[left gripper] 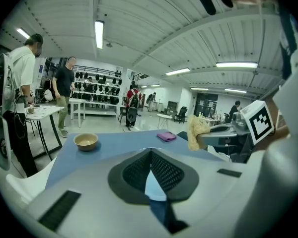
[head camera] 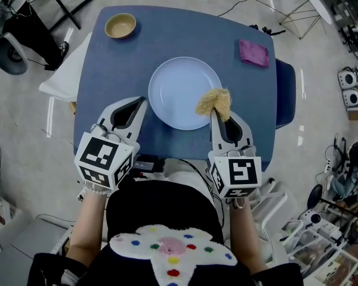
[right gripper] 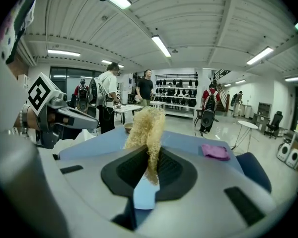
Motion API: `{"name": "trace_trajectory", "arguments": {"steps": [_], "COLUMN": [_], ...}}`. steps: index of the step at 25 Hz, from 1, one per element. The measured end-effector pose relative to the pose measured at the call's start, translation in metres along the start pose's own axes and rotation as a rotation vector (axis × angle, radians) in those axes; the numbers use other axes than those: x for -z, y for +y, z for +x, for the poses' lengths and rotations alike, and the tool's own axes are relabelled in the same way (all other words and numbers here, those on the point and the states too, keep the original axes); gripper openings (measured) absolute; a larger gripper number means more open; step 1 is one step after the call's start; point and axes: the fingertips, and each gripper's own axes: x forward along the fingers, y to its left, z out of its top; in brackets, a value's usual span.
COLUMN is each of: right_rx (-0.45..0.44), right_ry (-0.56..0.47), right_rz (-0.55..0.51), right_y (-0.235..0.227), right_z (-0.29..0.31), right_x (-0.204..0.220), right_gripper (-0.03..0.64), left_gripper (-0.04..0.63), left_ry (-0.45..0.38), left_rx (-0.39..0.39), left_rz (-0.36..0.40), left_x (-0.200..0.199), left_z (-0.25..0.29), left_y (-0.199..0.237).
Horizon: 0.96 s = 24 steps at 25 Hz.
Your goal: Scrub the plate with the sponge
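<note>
A pale blue plate (head camera: 182,91) lies in the middle of the blue table (head camera: 119,64). My right gripper (head camera: 215,111) is shut on a yellow fibrous sponge (head camera: 214,102), which hangs over the plate's right rim. In the right gripper view the sponge (right gripper: 146,133) stands up between the closed jaws. My left gripper (head camera: 142,100) is shut with nothing in it, its tips just left of the plate. The left gripper view shows its jaws pressed together, with the sponge (left gripper: 196,132) and the right gripper (left gripper: 223,133) off to the right.
A tan bowl (head camera: 120,25) sits at the table's far left corner, and a purple cloth (head camera: 253,53) lies at the far right. A blue chair (head camera: 285,91) stands by the right edge. People stand near tables (left gripper: 42,113) in the background.
</note>
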Motion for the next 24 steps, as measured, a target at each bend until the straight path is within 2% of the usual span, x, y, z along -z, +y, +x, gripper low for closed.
{"name": "trace_trajectory", "arguments": {"steps": [24], "right_rx": [0.014], "right_ry": [0.011], "right_rz": [-0.047], "right_y": [0.003], "right_z": [0.0042], "right_x": [0.0023], "right_gripper": [0.043], "left_gripper": [0.009], "left_ry": [0.008], "left_rx": [0.008], "left_rz": [0.004], "left_x": [0.003], "left_z": [0.0045], "left_y": [-0.0006]}}
